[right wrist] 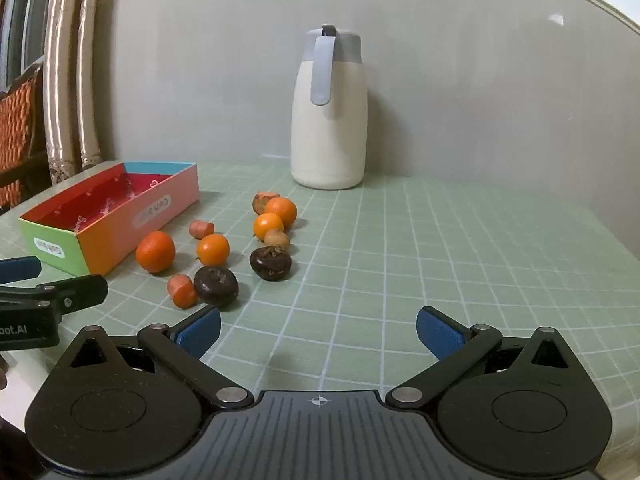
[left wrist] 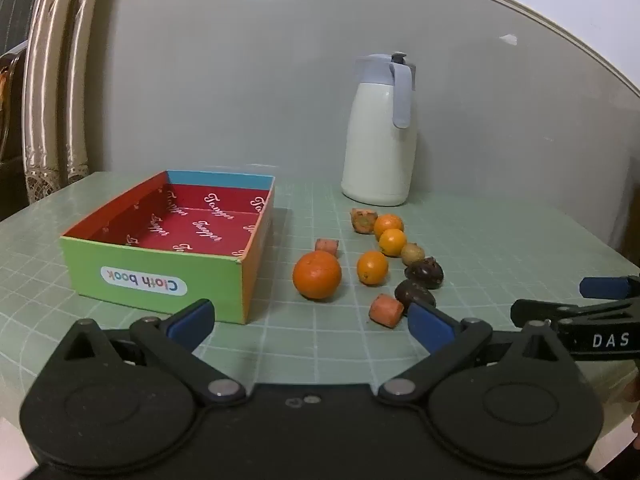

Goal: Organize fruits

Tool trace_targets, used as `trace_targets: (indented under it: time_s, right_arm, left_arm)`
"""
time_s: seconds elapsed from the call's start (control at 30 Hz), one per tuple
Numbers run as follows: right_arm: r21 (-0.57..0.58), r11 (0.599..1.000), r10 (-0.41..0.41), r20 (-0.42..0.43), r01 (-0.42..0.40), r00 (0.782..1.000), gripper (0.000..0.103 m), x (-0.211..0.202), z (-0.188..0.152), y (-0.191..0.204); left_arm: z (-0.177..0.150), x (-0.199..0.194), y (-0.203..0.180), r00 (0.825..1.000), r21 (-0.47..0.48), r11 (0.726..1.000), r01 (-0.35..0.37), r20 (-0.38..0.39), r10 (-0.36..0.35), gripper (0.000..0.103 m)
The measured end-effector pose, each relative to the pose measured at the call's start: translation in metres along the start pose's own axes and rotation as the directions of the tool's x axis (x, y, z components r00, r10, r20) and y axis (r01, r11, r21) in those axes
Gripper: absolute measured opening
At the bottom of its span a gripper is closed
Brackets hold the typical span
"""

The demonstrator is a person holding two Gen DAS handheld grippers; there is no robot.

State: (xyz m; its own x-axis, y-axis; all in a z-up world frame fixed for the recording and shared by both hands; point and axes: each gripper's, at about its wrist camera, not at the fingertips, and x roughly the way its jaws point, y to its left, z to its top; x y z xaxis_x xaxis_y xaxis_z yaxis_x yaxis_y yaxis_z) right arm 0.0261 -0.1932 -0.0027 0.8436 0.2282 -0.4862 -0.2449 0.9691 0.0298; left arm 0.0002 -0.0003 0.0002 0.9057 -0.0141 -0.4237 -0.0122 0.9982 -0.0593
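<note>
- Both tongs hover spread wide and hold nothing: the left gripper (left wrist: 310,322) hangs near the front edge of the green grid mat (left wrist: 500,240), and the right gripper (right wrist: 318,330) sits just to its right, over bare mat.
- Leftmost on the mat stands the open cardboard box (left wrist: 160,276), its red floor holding no fruit yet, so by my reading the sorting has not begun.
- Just right of the box lies the big orange (left wrist: 317,275), straight ahead of the left gripper and between its fingers' lines; being round, it has no long axis to line up with.
- Further right, 3 small oranges (left wrist: 372,267), 3 carrot-like stubs (left wrist: 386,311), 2 dark fruits (left wrist: 424,272) and a pale round one (left wrist: 412,253) trail back toward the white jug (left wrist: 380,136).
- From the right gripper, all of this lies ahead and to the left; the nearer dark fruit (right wrist: 216,286) is its closest piece.
- Judged so, the left hand is better placed for the big orange, with a short carry leftward to the box.
</note>
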Motion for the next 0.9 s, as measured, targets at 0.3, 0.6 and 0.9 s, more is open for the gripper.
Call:
trace_targets:
  time_s: [0.3,0.6,0.9]
  right_arm:
    - [-0.010,1.000,-0.004,0.001,0.004,1.000,0.103,-0.0004,0.0001,0.0075]
    - [0.015,1.000,-0.005,0.014,0.005,1.000,0.103,-0.0008,0.0011,-0.0010]
    - [0.014,1.000,-0.014,0.017,0.014,1.000,0.103,-0.0006,0.0008,-0.0020]
  left_arm:
    - [-0.0058,0.0045,-0.0043,1.000,0.020,1.000,-0.013,0.008,0.013,0.097]
    - [-0.0014,0.0004,-0.0013,1.000,0.016,1.000,-0.020,0.002,0.020,0.097]
    - [-0.0011,0.0014,-0.0008,1.000,0.011,1.000,-0.020,0.003,0.020,0.097]
